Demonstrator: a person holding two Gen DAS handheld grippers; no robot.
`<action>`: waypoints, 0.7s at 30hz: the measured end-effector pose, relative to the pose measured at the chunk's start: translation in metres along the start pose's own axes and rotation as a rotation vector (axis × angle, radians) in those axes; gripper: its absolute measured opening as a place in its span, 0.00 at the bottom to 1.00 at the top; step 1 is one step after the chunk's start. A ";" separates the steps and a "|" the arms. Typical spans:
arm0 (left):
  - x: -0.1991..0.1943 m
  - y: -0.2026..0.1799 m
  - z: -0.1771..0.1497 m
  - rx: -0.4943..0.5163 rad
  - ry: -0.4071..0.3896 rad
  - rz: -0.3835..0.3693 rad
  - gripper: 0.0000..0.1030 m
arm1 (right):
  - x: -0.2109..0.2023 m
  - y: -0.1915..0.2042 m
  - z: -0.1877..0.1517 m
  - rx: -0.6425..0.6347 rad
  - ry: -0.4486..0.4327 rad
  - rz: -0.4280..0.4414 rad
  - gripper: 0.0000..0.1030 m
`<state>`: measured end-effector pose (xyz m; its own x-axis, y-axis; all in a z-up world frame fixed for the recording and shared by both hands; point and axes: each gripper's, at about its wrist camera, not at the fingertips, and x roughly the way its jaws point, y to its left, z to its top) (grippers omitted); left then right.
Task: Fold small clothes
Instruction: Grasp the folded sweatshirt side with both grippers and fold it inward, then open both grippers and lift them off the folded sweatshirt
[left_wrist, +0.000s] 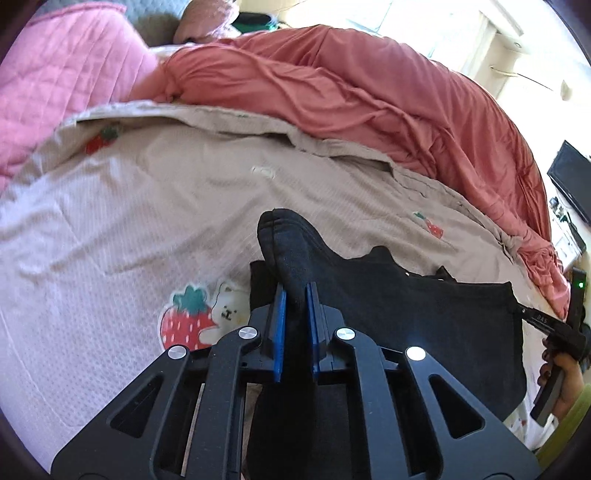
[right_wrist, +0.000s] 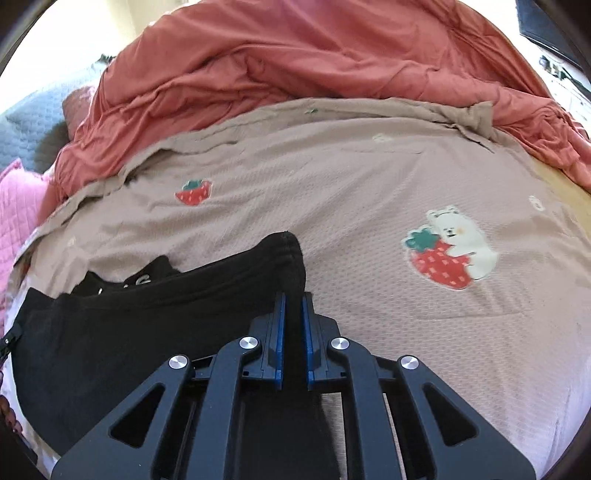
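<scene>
A small black garment (left_wrist: 424, 314) lies on the beige strawberry-print bed cover (left_wrist: 129, 229). My left gripper (left_wrist: 295, 291) is shut on its left corner, and a bunched fold of black cloth sticks up past the blue pads (left_wrist: 280, 314). In the right wrist view the same black garment (right_wrist: 110, 332) spreads to the left, and my right gripper (right_wrist: 293, 299) is shut on its right corner, with cloth rising between the blue pads (right_wrist: 280, 325). The right gripper (left_wrist: 554, 332) and the hand holding it show at the right edge of the left wrist view.
A rumpled salmon-red duvet (left_wrist: 369, 96) lies along the far side of the bed. A pink quilted blanket (left_wrist: 66, 74) sits at the far left. A strawberry-and-bear patch (right_wrist: 450, 251) marks the cover to the right. A dark screen (left_wrist: 572, 177) stands beyond the bed's right edge.
</scene>
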<state>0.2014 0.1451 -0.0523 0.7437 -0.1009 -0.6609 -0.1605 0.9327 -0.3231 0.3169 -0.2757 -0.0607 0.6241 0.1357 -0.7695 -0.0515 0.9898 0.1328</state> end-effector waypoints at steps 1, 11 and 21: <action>0.002 -0.001 -0.001 0.006 0.001 0.005 0.04 | 0.002 -0.002 -0.001 -0.002 0.005 -0.012 0.07; 0.027 0.016 -0.013 -0.072 0.126 0.051 0.08 | 0.026 0.014 -0.017 -0.125 0.035 -0.154 0.08; 0.016 0.019 -0.006 -0.117 0.136 0.060 0.27 | -0.019 0.016 -0.024 -0.135 -0.030 -0.104 0.51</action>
<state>0.2069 0.1593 -0.0732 0.6375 -0.0995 -0.7640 -0.2819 0.8927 -0.3516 0.2857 -0.2613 -0.0586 0.6542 0.0332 -0.7556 -0.0890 0.9955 -0.0333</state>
